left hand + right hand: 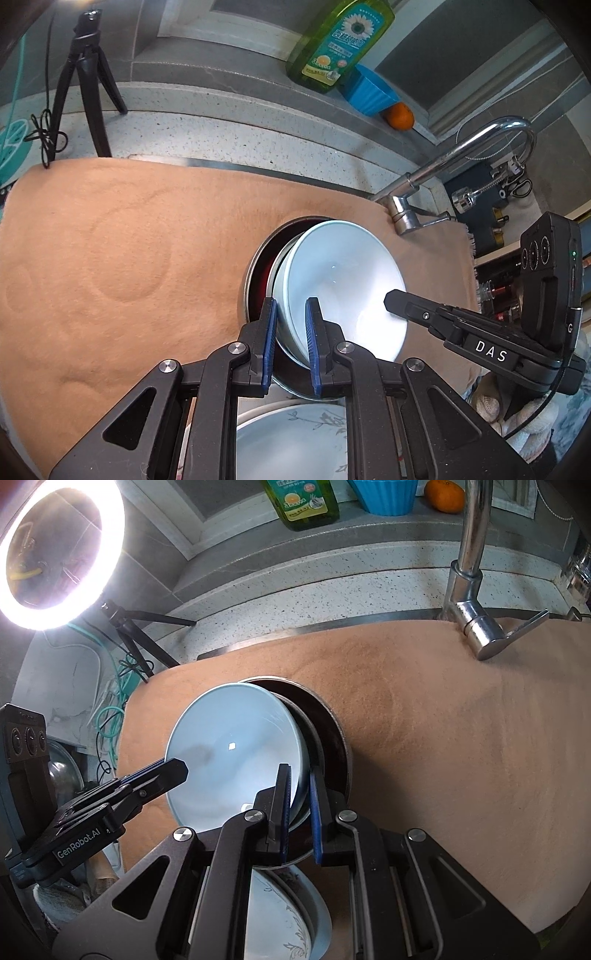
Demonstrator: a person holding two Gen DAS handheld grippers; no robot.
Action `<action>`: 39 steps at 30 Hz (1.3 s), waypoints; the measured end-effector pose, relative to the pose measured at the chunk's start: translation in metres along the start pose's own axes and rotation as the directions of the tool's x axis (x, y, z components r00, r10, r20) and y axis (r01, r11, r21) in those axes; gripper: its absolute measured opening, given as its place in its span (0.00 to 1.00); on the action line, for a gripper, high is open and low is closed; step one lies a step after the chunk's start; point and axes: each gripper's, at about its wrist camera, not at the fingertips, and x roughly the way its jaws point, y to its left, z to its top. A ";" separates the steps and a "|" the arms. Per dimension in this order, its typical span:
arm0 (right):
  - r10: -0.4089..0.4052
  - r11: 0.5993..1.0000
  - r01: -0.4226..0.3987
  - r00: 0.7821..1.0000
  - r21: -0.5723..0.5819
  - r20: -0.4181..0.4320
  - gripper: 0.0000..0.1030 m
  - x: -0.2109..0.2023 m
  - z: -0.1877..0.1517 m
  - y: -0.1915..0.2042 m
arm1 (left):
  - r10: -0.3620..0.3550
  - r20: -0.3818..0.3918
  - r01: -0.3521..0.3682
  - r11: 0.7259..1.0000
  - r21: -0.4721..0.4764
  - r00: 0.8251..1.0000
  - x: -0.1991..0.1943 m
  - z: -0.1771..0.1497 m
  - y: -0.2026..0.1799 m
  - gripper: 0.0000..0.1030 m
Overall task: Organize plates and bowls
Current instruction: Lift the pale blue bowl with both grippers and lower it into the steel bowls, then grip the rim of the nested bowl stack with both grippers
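Note:
A pale blue bowl [343, 280] [232, 753] sits tilted inside a steel bowl with a dark red inside [258, 273] [332, 734] on a tan cloth. My left gripper [291, 314] is shut on the blue bowl's left rim, blue pads on either side of it. My right gripper [300, 779] is shut on the bowl's right rim; it shows in the left wrist view [391, 299]. The left gripper shows in the right wrist view [177, 770]. A white plate with a grey floral print [291, 439] [284, 919] lies below the grippers.
The tan cloth [129, 258] [461, 738] covers the counter. A chrome tap [443, 173] [469, 590] stands behind it. A green soap bottle [332, 40], a blue cup [369, 88] and an orange [399, 116] sit on the sill. A black tripod [88, 74] and a ring light [55, 550] stand at left.

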 end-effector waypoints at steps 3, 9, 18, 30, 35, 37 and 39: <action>-0.006 1.000 0.006 1.000 0.004 -0.003 0.09 0.003 0.000 -0.002 | 0.008 -0.006 -0.008 1.000 0.007 1.000 0.003 0.000 0.000 0.13; -0.009 1.000 0.009 1.000 0.006 0.001 0.09 0.005 0.002 -0.002 | 0.025 -0.002 -0.025 0.999 0.028 1.000 0.003 0.000 -0.002 0.13; -0.001 1.000 0.001 1.000 -0.008 -0.005 0.11 0.005 0.001 -0.002 | 0.021 -0.011 -0.021 0.999 0.031 1.000 0.002 0.001 -0.001 0.13; 0.019 1.000 -0.019 1.000 -0.007 0.011 0.11 -0.003 0.000 -0.001 | 0.015 -0.005 -0.015 0.999 0.038 1.000 -0.003 0.001 -0.002 0.13; 0.044 0.999 -0.044 0.998 -0.007 0.034 0.16 -0.013 0.000 -0.003 | 0.007 0.016 -0.008 1.000 0.027 1.000 -0.010 0.003 0.003 0.13; 0.045 0.999 -0.045 0.998 -0.010 0.043 0.17 -0.018 0.000 -0.004 | 0.012 0.027 -0.013 1.000 0.017 1.000 -0.014 0.004 0.008 0.13; 0.042 0.999 -0.042 0.998 -0.010 0.056 0.17 -0.023 0.000 -0.006 | 0.013 0.034 -0.013 1.000 0.002 0.999 -0.017 0.005 0.014 0.13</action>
